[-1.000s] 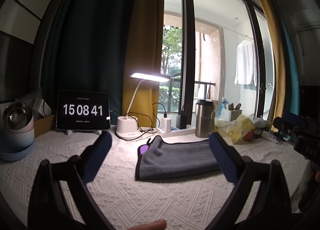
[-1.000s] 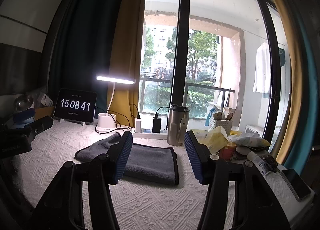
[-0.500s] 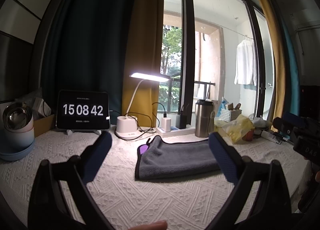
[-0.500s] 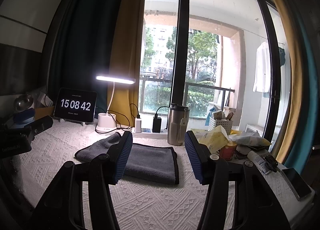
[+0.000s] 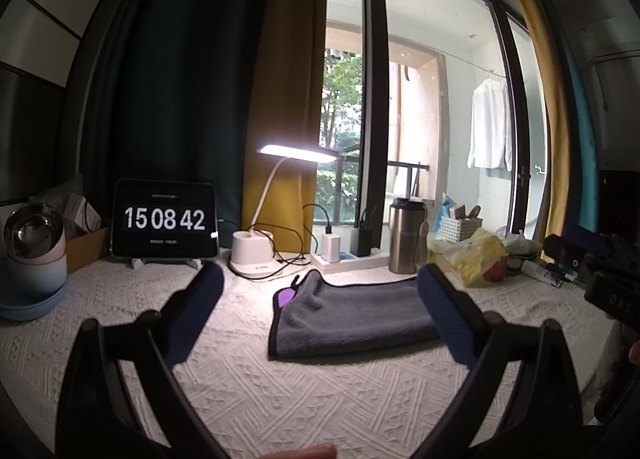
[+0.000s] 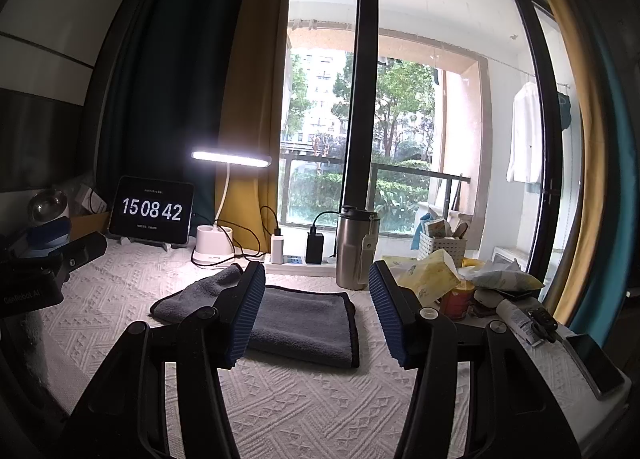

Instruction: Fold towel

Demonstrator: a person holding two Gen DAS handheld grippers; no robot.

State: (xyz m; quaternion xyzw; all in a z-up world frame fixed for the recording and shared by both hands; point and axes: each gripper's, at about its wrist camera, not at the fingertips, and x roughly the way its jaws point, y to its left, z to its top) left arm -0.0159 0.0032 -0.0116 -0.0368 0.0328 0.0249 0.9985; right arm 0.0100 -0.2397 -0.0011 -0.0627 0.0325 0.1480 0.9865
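Note:
A grey towel [image 5: 352, 315] with a dark hem and a purple patch at its left corner lies folded on the white textured tablecloth [image 5: 280, 387]. It also shows in the right wrist view [image 6: 300, 323], with its left end rumpled. My left gripper [image 5: 320, 311] is open and empty, held above the cloth short of the towel. My right gripper [image 6: 316, 311] is open and empty, also short of the towel. Each gripper shows at the edge of the other's view.
Along the back stand a tablet clock [image 5: 164, 219], a lit desk lamp [image 5: 256, 255], a power strip with chargers [image 5: 348, 255] and a steel tumbler [image 5: 406, 235]. Bags, a basket and clutter [image 6: 460, 275] fill the right side. A phone [image 6: 596, 363] lies at the right edge. A bowl [image 5: 32, 255] stands left.
Neither gripper nor the towel has visibly moved. Only the clock changed, from 15 08 41 to 15 08 42.

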